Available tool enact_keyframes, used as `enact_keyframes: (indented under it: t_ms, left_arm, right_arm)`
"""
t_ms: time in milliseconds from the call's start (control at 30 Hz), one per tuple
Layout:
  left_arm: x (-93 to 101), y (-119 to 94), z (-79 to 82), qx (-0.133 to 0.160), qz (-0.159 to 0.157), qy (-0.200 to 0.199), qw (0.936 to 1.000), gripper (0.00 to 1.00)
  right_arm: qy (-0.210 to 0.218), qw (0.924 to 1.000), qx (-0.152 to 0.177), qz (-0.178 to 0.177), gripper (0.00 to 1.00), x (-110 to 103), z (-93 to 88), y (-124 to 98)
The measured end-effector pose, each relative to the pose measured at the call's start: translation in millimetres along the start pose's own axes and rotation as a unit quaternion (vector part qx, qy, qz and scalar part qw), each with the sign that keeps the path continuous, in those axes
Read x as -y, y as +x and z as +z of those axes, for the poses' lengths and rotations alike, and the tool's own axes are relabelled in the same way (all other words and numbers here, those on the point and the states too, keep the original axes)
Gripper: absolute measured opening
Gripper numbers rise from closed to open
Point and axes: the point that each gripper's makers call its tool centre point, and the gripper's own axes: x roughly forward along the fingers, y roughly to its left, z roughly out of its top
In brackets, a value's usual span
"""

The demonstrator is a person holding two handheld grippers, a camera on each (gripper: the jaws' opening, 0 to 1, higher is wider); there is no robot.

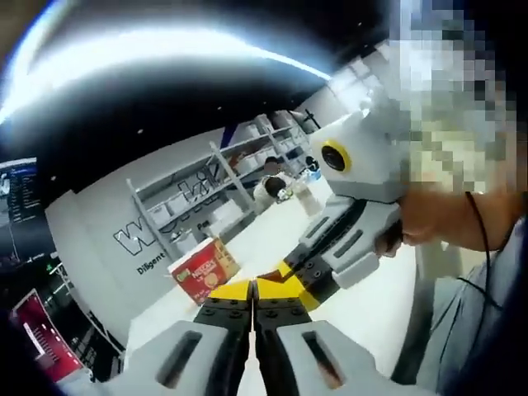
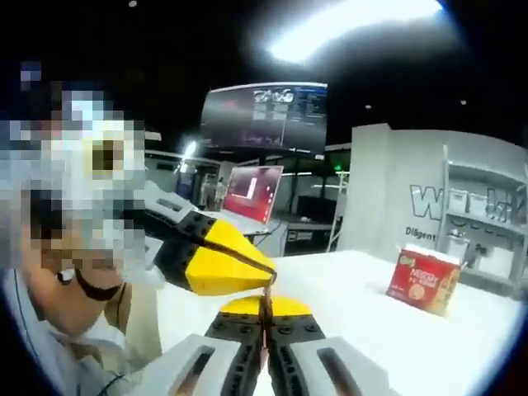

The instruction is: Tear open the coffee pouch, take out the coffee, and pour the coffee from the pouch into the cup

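While held up over the white table (image 1: pixel 363 313), pinched at both ends: coffee pouch (image 1: pixel 271 275), a thin brown sliver seen edge-on at centre of the left gripper view. Left gripper (image 1: pixel 252 294) clamped tight on it from 6 o'clock, yellow tips pressed together. Right gripper (image 1: pixel 286 271), a hand (image 1: pixel 394 238) on its grip, closed on the pouch from 2 o'clock. Red box (image 1: pixel 202 271) standing on the table at 9 o'clock, well apart. Shelving (image 1: pixel 239 177) behind at 11 o'clock.

Grey claw (image 1: pixel 252 299) arms with yellow tips, black screwed blocks
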Motion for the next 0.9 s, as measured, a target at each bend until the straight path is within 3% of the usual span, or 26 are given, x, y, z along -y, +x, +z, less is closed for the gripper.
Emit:
enact_keyframes:
  t_ms: [67,267,600,633,667,700,733,767,833,900]
  left_arm:
    - [-1.2,1.3,-0.7,-0.011,0.027,0.019,0.9994,0.01]
    - [-3.3,-0.1,4.4,-0.013,0.061,0.043,0.9971,0.01]
    - [-7.0,-2.6,3.8,-0.011,0.072,0.039,0.9966,0.01]
    - [-7.1,-2.6,3.6,-0.011,0.07,0.04,0.9967,0.01]
    - [-2.8,-2.0,1.2,-0.019,0.051,0.062,0.9966,0.01]
    - [-1.1,-1.4,0.3,-0.015,0.041,0.08,0.9959,0.01]
    - [-0.3,-2.9,-0.6,-0.003,0.029,0.026,0.9992,0.01]
    - [-0.1,-5.0,0.3,0.01,0.003,0.008,0.9999,0.01]
    - [-7.1,-7.4,-1.3,0.006,0.006,0.001,1.0,0.01]
    - [-5.4,-7.5,-0.6,0.007,-0.001,0.0,1.0,0.02]
  right_arm:
    - [0.003,1.0,0.007,-0.006,0.0,0.7,1.2,2.3]
    - [0.029,0.9988,0.037,-0.016,0.0,3.9,8.0,1.3]
    - [0.047,0.997,0.057,-0.021,0.0,4.1,10.7,2.3]
    - [0.046,0.9972,0.057,-0.017,0.0,3.0,11.1,2.8]
    - [0.037,0.9983,0.045,0.007,0.0,-3.7,7.7,3.8]
    - [0.038,0.9983,0.044,0.004,0.01,-0.5,6.9,2.9]
    - [0.029,0.9985,0.046,0.01,0.02,0.4,6.5,0.7]
    - [0.03,0.9983,0.046,0.021,0.02,-1.5,6.0,-1.6]
    - [0.021,0.9983,0.051,0.02,0.02,-1.3,9.8,-5.7]
    - [0.014,0.999,0.034,0.025,0.03,-4.8,8.9,-6.4]
